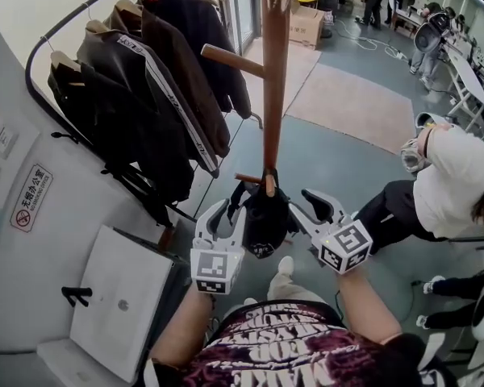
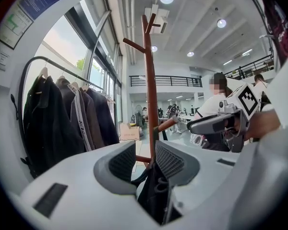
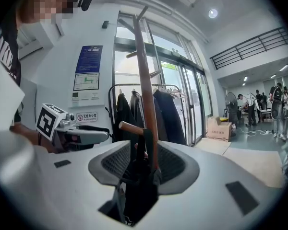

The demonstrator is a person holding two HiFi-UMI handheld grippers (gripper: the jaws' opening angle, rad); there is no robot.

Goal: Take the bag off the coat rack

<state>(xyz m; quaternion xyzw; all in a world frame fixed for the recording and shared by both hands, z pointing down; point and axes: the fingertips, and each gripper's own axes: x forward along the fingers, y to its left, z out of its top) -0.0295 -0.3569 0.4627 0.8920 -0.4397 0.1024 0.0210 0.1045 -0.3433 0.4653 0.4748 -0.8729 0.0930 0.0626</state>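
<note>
Bag (image 1: 266,220) hangs on a low peg of the coat rack (image 1: 274,79), between left hand-held gripper (image 1: 230,210) and right hand-held gripper (image 1: 300,202). Jackets (image 1: 145,95) hang left of rack. Cardboard box (image 1: 306,27) behind, apparently on floor.

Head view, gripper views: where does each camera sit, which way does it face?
Head view: on the head, steeply down at the bag; forearms show.
Left gripper view: on the left gripper, toward the coat rack; fingers show.
Right gripper view: on the right gripper, toward the coat rack; fingers show.
All share bag, coat rack.
</note>
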